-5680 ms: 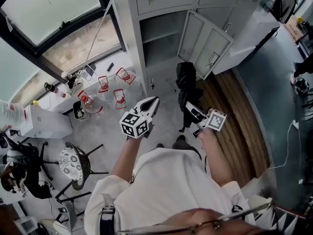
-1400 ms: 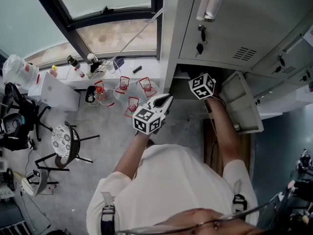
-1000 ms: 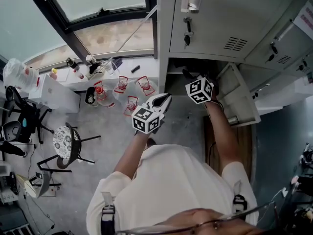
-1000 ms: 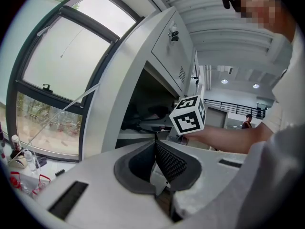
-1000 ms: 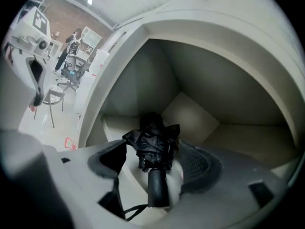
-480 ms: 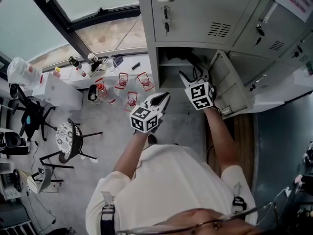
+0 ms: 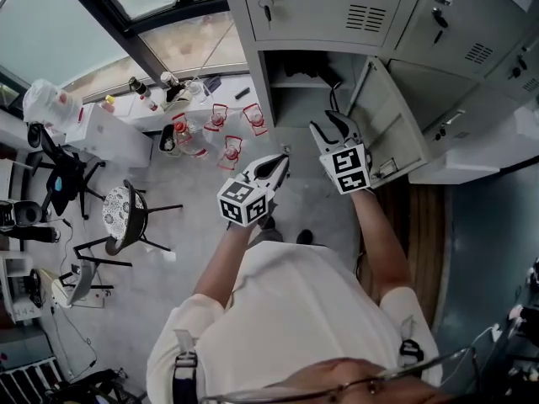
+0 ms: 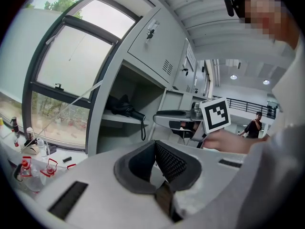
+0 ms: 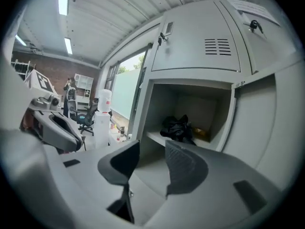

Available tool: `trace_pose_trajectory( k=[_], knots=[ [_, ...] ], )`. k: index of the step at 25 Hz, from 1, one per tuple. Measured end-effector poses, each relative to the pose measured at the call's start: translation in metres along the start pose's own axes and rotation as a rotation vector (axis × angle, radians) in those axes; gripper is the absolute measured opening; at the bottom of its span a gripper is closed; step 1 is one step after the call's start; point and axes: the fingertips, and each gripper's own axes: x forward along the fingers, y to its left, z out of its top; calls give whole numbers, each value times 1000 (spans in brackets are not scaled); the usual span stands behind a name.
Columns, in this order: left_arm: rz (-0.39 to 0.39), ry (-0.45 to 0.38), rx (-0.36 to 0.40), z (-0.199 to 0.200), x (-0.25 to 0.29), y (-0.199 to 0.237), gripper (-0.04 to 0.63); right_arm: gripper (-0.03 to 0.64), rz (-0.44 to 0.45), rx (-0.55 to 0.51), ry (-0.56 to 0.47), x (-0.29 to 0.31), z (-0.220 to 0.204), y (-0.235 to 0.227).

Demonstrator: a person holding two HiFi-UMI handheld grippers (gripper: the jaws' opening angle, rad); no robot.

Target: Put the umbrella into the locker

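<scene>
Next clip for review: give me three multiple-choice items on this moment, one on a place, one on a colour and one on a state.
1. Where is the umbrella?
A. on the stool
B. on the shelf inside the locker
C. on the floor

2. What colour is it?
A. red
B. black
C. yellow

3. The locker door is:
A. shut
B. open
C. missing

Answers:
1 B: both gripper views show it lying on the shelf.
2 B: it is dark all over.
3 B: the head view shows the door swung out to the right of the compartment.
</scene>
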Motion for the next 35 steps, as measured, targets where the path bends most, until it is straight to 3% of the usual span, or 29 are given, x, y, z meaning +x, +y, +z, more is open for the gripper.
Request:
trace_pose_trajectory(
  k=[9, 23, 28, 35],
  knots=[
    [14, 22, -12, -18, -27, -7, 3, 127, 14, 90, -1, -16, -19, 27],
    [-36, -1, -9, -17, -103, 6, 3, 64, -15, 194, 35, -32, -12, 103],
    [-51, 6, -5, -27, -134, 10, 3, 20, -30, 210, 46, -44, -14, 134],
    [-72, 0, 12, -34, -160, 5, 3, 8, -34, 214, 80, -70, -32, 170]
  ],
)
